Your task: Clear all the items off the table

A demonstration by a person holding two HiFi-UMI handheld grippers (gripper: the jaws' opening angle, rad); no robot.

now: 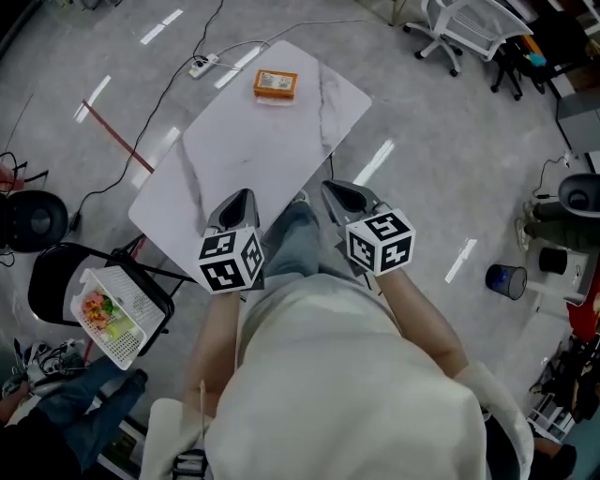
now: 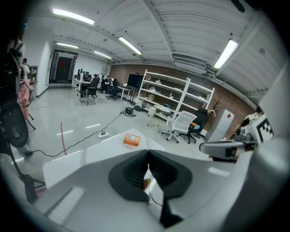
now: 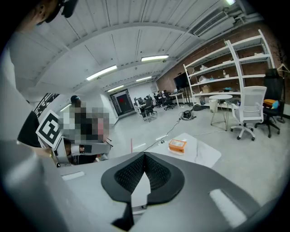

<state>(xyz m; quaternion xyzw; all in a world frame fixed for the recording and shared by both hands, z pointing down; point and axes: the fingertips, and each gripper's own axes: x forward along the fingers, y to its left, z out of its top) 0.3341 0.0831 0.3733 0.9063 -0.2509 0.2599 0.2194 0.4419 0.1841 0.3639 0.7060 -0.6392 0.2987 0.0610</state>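
Observation:
An orange box (image 1: 275, 84) lies near the far end of the white marble table (image 1: 234, 159), the only thing on it. It also shows ahead in the left gripper view as the orange box (image 2: 132, 139) and in the right gripper view as the orange box (image 3: 177, 145). My left gripper (image 1: 246, 197) hovers over the table's near edge, its jaws closed tip to tip with nothing held. My right gripper (image 1: 330, 189) hangs just off the near right edge, also shut and empty. Both point toward the box, well short of it.
A white basket (image 1: 117, 319) with colourful items rests on a black chair at the left of the table. A power strip (image 1: 199, 66) and cables lie on the floor beyond. White office chairs (image 1: 459, 28) stand far right, a blue bin (image 1: 506, 279) at right.

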